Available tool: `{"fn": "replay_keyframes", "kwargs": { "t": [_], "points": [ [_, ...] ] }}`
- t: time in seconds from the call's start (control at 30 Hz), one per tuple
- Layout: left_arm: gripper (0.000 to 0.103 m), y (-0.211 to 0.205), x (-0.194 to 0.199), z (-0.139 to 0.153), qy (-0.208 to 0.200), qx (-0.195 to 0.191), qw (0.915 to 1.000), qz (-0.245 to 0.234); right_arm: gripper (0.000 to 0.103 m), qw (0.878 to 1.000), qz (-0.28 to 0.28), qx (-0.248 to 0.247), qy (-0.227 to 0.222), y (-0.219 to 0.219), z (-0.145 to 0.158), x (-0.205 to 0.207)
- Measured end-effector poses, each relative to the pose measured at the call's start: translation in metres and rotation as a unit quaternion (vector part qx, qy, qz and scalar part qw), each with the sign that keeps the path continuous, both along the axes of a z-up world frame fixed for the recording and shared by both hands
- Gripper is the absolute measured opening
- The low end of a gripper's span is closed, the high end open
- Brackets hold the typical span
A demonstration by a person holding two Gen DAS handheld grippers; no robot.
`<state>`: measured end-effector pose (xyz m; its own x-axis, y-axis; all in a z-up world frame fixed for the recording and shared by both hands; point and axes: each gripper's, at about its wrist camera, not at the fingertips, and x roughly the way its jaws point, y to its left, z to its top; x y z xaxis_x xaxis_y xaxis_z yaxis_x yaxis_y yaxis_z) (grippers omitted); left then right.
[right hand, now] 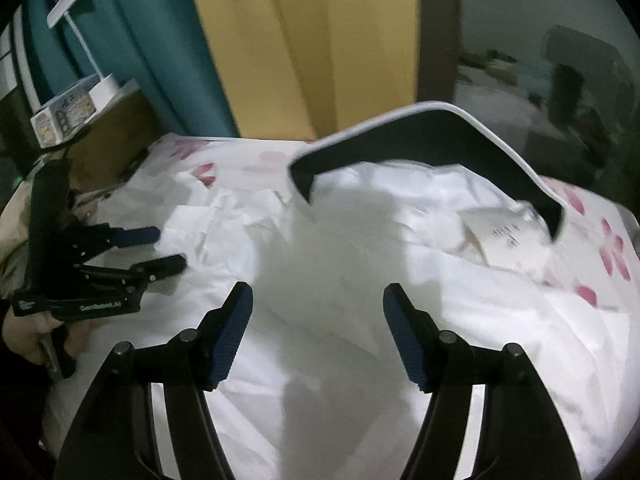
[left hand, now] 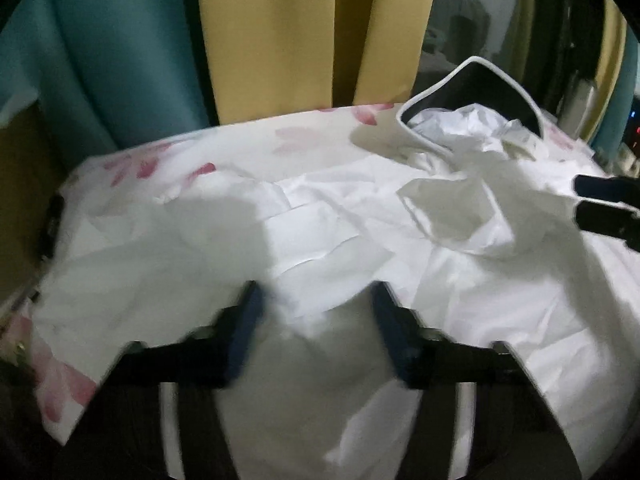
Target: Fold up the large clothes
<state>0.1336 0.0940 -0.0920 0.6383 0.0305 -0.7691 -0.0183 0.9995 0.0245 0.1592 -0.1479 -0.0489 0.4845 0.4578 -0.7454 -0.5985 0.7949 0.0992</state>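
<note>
A large white garment [left hand: 344, 216] lies crumpled and spread over a bed with a pink-flowered sheet [left hand: 160, 164]. My left gripper [left hand: 316, 292] hangs low over its near part, jaws apart, with a blurred bulge of the white cloth between the fingers; no pad visibly presses on it. The right wrist view shows this left gripper [right hand: 172, 248] at the left, its fingers apart over the garment [right hand: 320, 240]. My right gripper [right hand: 318, 292] stands open above the middle of the cloth, nothing gripped. In the left wrist view the right gripper [left hand: 580, 200] enters from the right edge.
A dark fabric basket with a white rim [left hand: 472, 88] [right hand: 420, 136] stands at the back of the bed, holding more white cloth. Yellow curtains [left hand: 280, 40] and teal ones hang behind. A shelf with a white lamp [right hand: 102, 84] is at the far left. A hand [right hand: 24, 336] holds the left gripper.
</note>
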Motion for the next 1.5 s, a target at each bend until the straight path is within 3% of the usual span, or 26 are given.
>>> {"fn": "replay_keyframes", "kwargs": {
  "t": [0.03, 0.1, 0.4, 0.67, 1.0, 1.5],
  "points": [
    [0.017, 0.003, 0.001, 0.0, 0.002, -0.007, 1.0, -0.001, 0.068, 1.0, -0.005, 0.001, 0.002, -0.005, -0.001, 0.0],
    [0.007, 0.012, 0.0, 0.001, -0.003, -0.02, 0.9997, 0.01, 0.068, 1.0, -0.011, 0.002, 0.006, -0.014, -0.002, -0.001],
    [0.005, 0.043, -0.018, 0.053, -0.099, -0.036, 0.9925, 0.061, 0.068, 1.0, -0.015, 0.014, 0.0, -0.022, 0.005, -0.004],
    [0.005, 0.03, -0.025, 0.103, -0.151, -0.044, 0.9864, 0.047, 0.068, 1.0, -0.009, 0.027, -0.013, -0.033, 0.018, -0.014],
    [0.005, -0.054, -0.006, 0.136, -0.176, -0.051, 0.9827, -0.025, 0.068, 0.998, -0.035, 0.046, -0.028, -0.082, 0.032, -0.026],
    [0.005, -0.216, 0.03, 0.123, -0.149, -0.043, 0.9779, -0.14, 0.068, 0.991, -0.104, 0.075, -0.034, -0.188, 0.037, -0.028]
  ]
}}
